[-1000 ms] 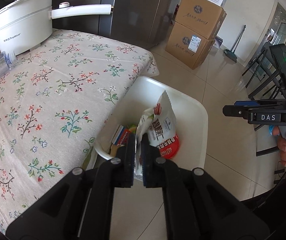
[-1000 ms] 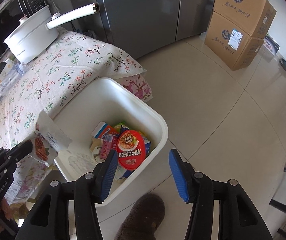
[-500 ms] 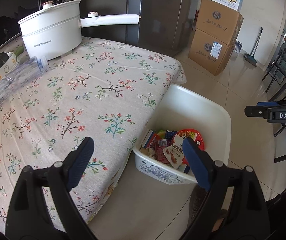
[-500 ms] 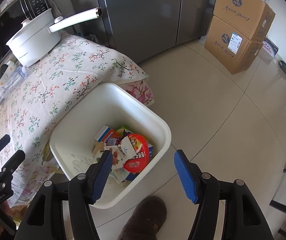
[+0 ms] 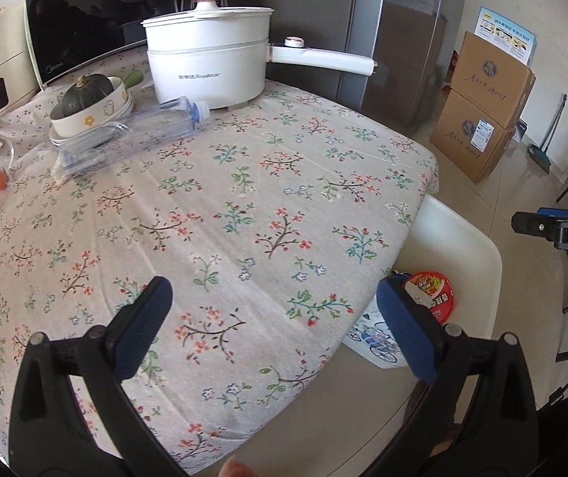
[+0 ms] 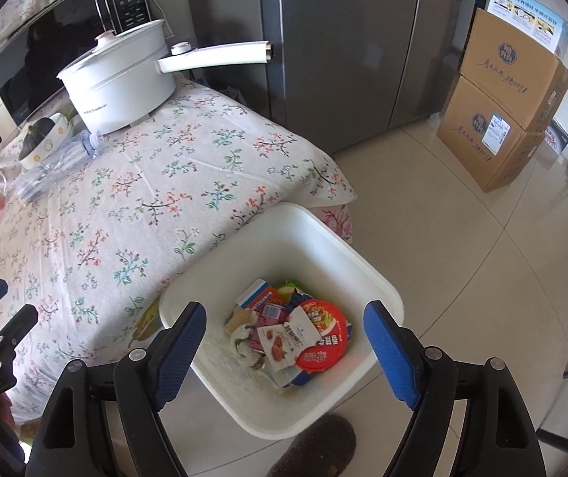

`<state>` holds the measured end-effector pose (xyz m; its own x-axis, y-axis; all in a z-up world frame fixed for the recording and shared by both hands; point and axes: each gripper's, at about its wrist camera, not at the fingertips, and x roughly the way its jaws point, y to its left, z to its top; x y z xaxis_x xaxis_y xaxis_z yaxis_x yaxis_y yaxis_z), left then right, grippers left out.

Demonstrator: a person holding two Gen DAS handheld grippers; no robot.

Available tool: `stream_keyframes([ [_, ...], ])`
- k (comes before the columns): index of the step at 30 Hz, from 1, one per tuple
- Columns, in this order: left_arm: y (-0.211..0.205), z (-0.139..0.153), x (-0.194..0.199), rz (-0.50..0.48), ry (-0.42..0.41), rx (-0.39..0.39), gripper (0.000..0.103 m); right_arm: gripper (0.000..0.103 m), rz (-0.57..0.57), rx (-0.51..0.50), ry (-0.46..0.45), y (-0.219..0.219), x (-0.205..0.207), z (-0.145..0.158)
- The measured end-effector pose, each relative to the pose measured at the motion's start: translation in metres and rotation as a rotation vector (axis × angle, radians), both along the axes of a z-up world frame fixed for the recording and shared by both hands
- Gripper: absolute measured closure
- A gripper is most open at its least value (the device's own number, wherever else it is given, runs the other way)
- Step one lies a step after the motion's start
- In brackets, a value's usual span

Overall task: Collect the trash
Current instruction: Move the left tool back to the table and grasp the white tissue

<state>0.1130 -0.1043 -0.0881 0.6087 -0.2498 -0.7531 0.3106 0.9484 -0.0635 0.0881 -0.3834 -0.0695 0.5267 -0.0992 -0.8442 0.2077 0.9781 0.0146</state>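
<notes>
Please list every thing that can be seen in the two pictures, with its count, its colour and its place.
trash bin: one, white, on floor at the table corner.
wrappers: several, mixed colours, inside the bin.
noodle lid: one, red, in the bin.
plastic bottle: one, clear, lying on the table.
electric pot: one, white, table rear.
pumpkin: one, dark green, in a bowl.
cardboard boxes: two, brown, stacked on floor.
slipper: one, brown, beside the bin.
left gripper: open, over the table edge.
right gripper: open, above the bin.
</notes>
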Motion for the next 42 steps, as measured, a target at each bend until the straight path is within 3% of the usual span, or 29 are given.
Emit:
stream_keyframes([
  [11, 0.134, 0.019, 0.027, 0.215, -0.045, 0.039, 0.001, 0.019, 0.125, -0.012, -0.075, 0.09, 0.064, 0.01],
  [16, 0.188, 0.01, 0.07, 0.298, -0.051, 0.128, 0.001, 0.019, 0.167, 0.013, -0.079, 0.124, 0.111, 0.005],
  [21, 0.23, -0.011, 0.125, 0.332, -0.036, 0.066, 0.003, 0.019, 0.226, -0.008, -0.095, 0.155, 0.157, -0.005],
  [27, 0.237, -0.045, 0.186, 0.244, -0.037, 0.015, 0.021, 0.019, 0.279, 0.003, -0.127, 0.169, 0.194, -0.021],
  [30, 0.235, -0.054, 0.206, 0.183, -0.039, -0.051, 0.031, 0.019, 0.285, 0.002, -0.119, 0.167, 0.205, -0.032],
  [38, 0.224, -0.07, 0.244, 0.109, 0.018, -0.064, 0.057, 0.019, 0.282, 0.021, -0.102, 0.16, 0.214, -0.047],
  [42, 0.223, -0.073, 0.254, 0.146, 0.05, -0.076, 0.085, 0.019, 0.284, 0.024, -0.095, 0.163, 0.214, -0.048],
])
